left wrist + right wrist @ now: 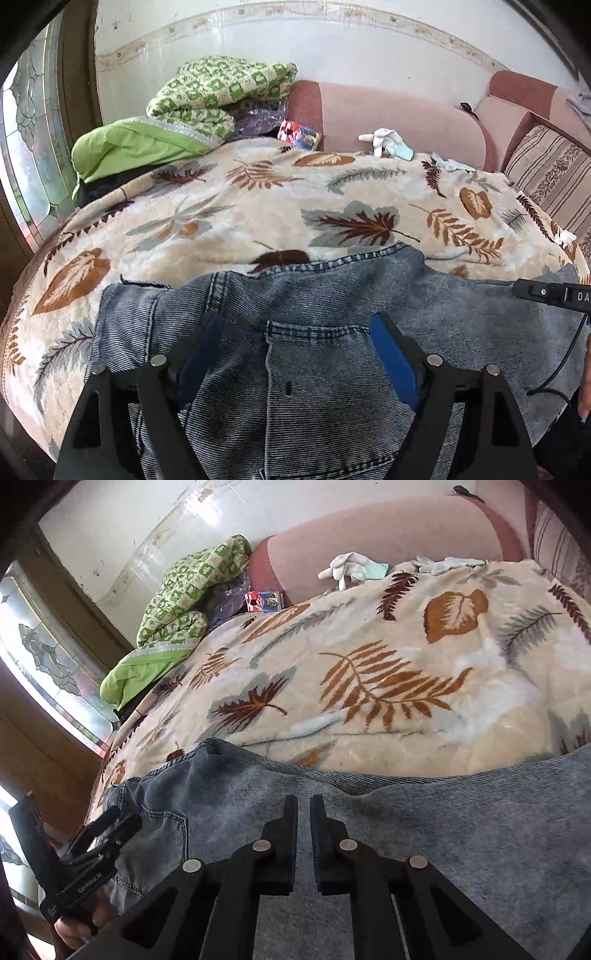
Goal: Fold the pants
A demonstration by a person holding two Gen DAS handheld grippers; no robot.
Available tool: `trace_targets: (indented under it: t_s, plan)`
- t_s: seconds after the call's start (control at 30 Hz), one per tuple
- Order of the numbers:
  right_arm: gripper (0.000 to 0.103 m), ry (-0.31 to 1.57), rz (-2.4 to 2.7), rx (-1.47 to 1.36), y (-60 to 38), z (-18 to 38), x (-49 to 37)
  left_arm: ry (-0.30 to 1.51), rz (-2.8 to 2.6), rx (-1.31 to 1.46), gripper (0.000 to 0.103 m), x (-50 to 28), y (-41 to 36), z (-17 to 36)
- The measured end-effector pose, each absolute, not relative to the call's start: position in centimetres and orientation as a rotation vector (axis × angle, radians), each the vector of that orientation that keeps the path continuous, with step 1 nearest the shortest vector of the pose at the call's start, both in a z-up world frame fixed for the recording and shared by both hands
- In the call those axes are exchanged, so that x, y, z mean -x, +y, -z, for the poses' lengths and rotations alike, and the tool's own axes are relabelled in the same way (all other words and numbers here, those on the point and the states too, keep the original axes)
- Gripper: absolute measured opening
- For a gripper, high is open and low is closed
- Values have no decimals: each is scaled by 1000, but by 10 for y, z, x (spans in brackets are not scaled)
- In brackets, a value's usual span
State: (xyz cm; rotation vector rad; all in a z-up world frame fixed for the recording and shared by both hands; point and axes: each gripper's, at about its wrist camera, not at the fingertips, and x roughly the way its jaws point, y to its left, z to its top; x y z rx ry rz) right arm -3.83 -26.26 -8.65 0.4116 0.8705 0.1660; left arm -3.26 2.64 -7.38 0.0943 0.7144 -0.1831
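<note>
Faded blue denim, the pants (pixel 317 369) lay spread across the near edge of a sofa draped with a cream blanket (pixel 258 206) printed with brown, rust and grey leaves. A back pocket faced up in the left wrist view, and a stitched hem or waistband edge ran along the far side of the cloth toward the middle of the blanket.

The left gripper (pixel 299 350) hung over the pocket area with its fingers (pixel 393 354) wide apart; the blue pads stood clear on either side of the pocket and pressed on nothing. The right gripper (pixel 303 834) sat low over a flatter stretch of the denim further toward the right end of the sofa, its fingers (pixel 286 842) drawn together with only a thin slit between them. Whether any fold of cloth was pinched in that slit could not be told from the pictures. In the right wrist view the left gripper's body showed at the lower left, with a person's hand (pixel 79 928) around its handle.

At the far left corner of the sofa lay a green checked quilt (pixel 221 92) with a plain lime-green underside, and beside it a small colourful box (pixel 300 135). A white glove (pixel 382 140) rested against the pink backrest (pixel 399 118) at the far edge of the blanket, with a second pale glove (pixel 452 164) just to its right. A striped cushion (pixel 550 173) stood at the far right corner.
</note>
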Motion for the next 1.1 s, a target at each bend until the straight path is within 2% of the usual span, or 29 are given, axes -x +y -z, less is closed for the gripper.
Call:
trace_targets:
  t_s: [0.1, 0.67, 0.83, 1.1]
  plan:
    - [9, 868, -139, -358, -260, 82, 52, 690, 138, -159, 88, 35, 20, 72]
    - [8, 955, -38, -396, -273, 115, 40, 719, 67, -205, 88, 29, 17, 80]
    - [8, 896, -7, -368, -268, 109, 39, 708, 61, -207, 88, 30, 18, 78]
    - [8, 686, -107, -286, -244, 72, 67, 666, 33, -181, 88, 39, 24, 66]
